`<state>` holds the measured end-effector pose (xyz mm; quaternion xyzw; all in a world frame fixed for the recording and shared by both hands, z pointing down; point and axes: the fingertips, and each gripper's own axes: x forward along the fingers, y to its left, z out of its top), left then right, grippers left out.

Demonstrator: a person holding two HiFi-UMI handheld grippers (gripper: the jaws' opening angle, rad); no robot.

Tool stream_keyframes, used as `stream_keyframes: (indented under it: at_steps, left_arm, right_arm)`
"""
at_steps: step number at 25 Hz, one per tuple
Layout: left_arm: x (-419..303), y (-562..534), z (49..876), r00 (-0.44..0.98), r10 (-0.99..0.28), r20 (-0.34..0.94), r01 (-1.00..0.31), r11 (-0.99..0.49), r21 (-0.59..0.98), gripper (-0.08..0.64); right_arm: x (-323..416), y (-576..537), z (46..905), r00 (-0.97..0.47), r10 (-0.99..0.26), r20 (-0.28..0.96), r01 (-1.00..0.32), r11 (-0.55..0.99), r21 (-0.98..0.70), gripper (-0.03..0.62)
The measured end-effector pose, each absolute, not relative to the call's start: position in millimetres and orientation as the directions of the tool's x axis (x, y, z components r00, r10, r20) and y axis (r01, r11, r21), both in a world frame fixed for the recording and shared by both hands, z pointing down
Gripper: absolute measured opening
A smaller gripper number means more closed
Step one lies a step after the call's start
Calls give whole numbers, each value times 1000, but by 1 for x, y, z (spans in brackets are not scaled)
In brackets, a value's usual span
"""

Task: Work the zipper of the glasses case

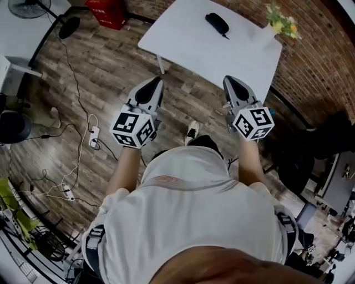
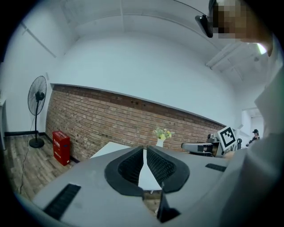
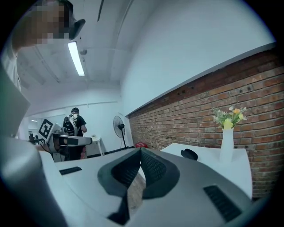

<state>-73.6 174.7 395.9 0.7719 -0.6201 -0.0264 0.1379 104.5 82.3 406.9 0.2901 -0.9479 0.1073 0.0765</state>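
A black glasses case (image 1: 217, 24) lies on the far part of the white table (image 1: 188, 44), and it also shows as a dark lump, the case (image 3: 190, 154), in the right gripper view. My left gripper (image 1: 156, 83) hovers over the wood floor short of the table's near edge, shut and empty. My right gripper (image 1: 231, 83) is level with it, just at the table's near side, also shut with nothing between its jaws. Both are well short of the case. In the gripper views, the left gripper (image 2: 144, 150) and right gripper (image 3: 140, 153) have their tips touching.
A white vase of yellow flowers (image 1: 277, 25) stands at the table's right corner, near a brick wall (image 1: 327, 61). A red box (image 1: 108, 12), a fan (image 1: 28, 6) and cables with power strips (image 1: 93, 136) lie on the floor to the left. A person (image 3: 75, 128) stands far behind.
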Motion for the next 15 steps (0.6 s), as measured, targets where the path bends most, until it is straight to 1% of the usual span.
stream_keyframes:
  at_steps: [8,15]
  left_arm:
    - [-61,62,395,224,-962,154,-954,-184,236,33]
    - [-51,-12,403,258,-949,181,-946,-210,247,33]
  right_arm:
    - [123,-39,413,-815,-543,205,-577,794,-193,51]
    - [134,-106,428,-799,-557,228,-600,768,-224,51]
